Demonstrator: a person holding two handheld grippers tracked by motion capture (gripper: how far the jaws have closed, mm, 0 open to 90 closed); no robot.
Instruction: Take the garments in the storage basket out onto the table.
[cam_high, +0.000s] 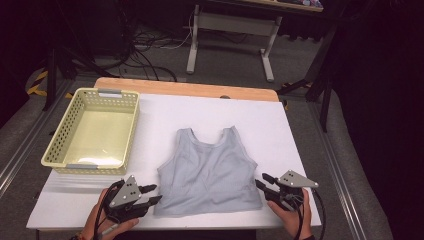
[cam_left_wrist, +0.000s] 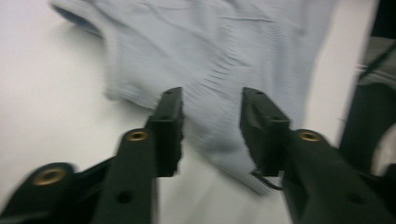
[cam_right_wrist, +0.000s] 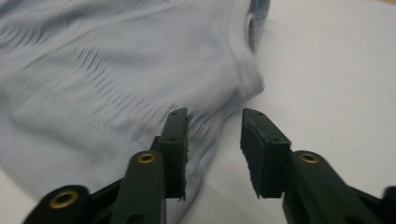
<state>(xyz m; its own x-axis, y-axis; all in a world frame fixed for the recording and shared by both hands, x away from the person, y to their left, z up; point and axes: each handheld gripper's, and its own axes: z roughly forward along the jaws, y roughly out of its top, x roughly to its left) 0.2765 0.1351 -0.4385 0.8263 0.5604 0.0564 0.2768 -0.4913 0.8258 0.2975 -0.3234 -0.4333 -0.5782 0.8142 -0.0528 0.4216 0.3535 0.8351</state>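
Note:
A light blue-grey sleeveless top (cam_high: 210, 170) lies flat on the white table (cam_high: 280, 130), neck opening away from me. My left gripper (cam_high: 155, 194) sits at the top's lower left corner, jaws open. In the left gripper view the left gripper (cam_left_wrist: 212, 98) hovers over the ribbed hem of the top (cam_left_wrist: 210, 42), with cloth below the gap and the pads not pressing it. My right gripper (cam_high: 261, 180) is at the top's lower right corner, also open. In the right gripper view the right gripper (cam_right_wrist: 215, 114) straddles the side edge of the top (cam_right_wrist: 93, 70).
A pale yellow perforated basket (cam_high: 95, 92) with nothing in it stands at the table's left, just beyond my left gripper. Bare white tabletop lies right of and behind the garment. The front table edge is close under both hands. Desk legs and cables are on the floor beyond.

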